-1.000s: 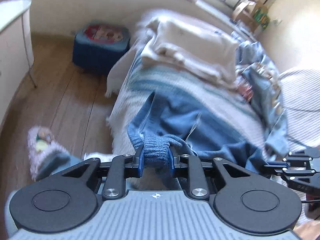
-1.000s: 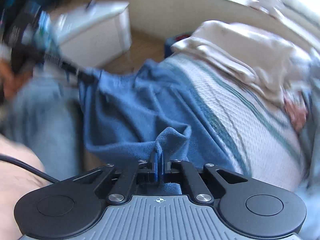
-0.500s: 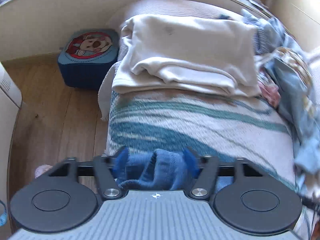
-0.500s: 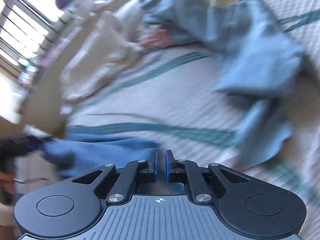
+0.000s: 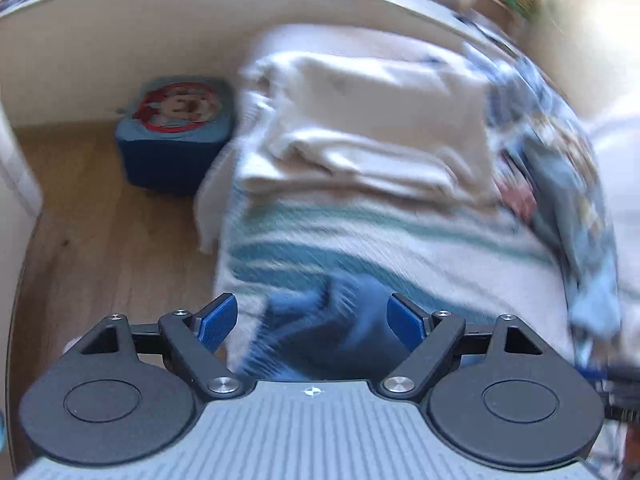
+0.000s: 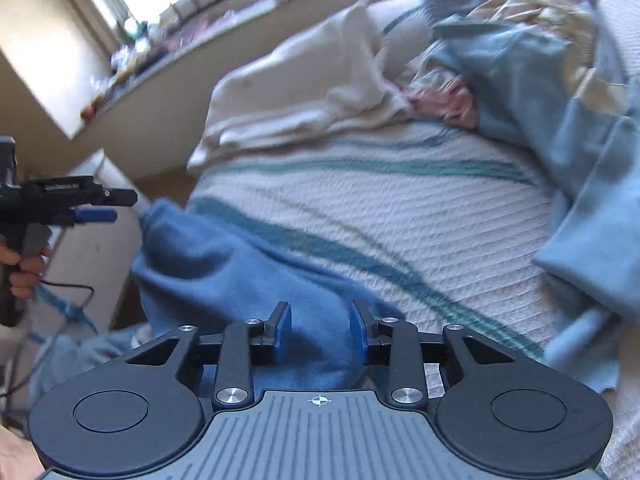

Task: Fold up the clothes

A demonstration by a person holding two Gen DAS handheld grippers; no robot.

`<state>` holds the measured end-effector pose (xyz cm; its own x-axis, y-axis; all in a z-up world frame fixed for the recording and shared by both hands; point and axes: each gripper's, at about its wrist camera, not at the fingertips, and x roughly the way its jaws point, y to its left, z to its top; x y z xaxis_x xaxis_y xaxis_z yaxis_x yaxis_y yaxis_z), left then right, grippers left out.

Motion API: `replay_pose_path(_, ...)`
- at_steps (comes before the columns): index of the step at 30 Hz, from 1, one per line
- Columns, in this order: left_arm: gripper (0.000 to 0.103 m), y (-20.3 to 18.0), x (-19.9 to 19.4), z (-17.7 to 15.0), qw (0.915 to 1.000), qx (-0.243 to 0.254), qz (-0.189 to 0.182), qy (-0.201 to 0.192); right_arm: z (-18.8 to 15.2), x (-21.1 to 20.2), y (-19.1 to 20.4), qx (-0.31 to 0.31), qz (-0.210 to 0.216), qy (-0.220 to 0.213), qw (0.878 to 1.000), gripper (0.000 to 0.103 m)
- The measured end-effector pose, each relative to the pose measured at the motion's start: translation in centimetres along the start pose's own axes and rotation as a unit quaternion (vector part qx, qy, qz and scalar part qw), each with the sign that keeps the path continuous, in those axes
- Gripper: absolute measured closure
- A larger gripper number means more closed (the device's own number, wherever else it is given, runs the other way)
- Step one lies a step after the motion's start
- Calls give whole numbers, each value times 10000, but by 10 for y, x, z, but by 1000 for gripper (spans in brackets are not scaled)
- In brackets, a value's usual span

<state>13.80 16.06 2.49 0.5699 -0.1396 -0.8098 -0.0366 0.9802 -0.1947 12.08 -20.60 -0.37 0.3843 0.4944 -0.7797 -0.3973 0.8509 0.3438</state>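
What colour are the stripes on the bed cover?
Teal-green and blue stripes on a white bed cover, clearest in the right wrist view.

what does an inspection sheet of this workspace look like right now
surface: bed with a white, teal-striped bedspread.
job's things: dark blue garment lying bunched at the near edge of the bed; folded cream garment further back.
clutter: crumpled light blue clothes and a pink item on the bed's far side.
grippers: left gripper and right gripper both opening, blue cloth between the pads but not pinched.
cables: black cable hanging below the hand that holds the left gripper.
surroundings: wooden floor, blue storage box with a cartoon lid, cluttered window sill.
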Motion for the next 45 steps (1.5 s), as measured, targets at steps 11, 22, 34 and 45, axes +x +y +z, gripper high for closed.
replay_pose_path(11, 86, -6, 21, -13, 9997, 5, -253, 12, -22, -9, -3, 330, 36, 91, 9994, 70)
replay_pose_path(22, 59, 25, 45, -23, 9980, -349, 401, 330, -23, 21, -14, 442, -219, 238, 9985, 63)
replay_pose_path(34, 19, 28, -28, -21, 9981, -522, -95, -322, -32, -20, -27, 1149, 111, -286, 9929, 40)
replay_pose_path(45, 18, 36, -24, -58, 9970, -766, 36, 73, -57, -8, -30, 1631, 384, 26, 9859, 35)
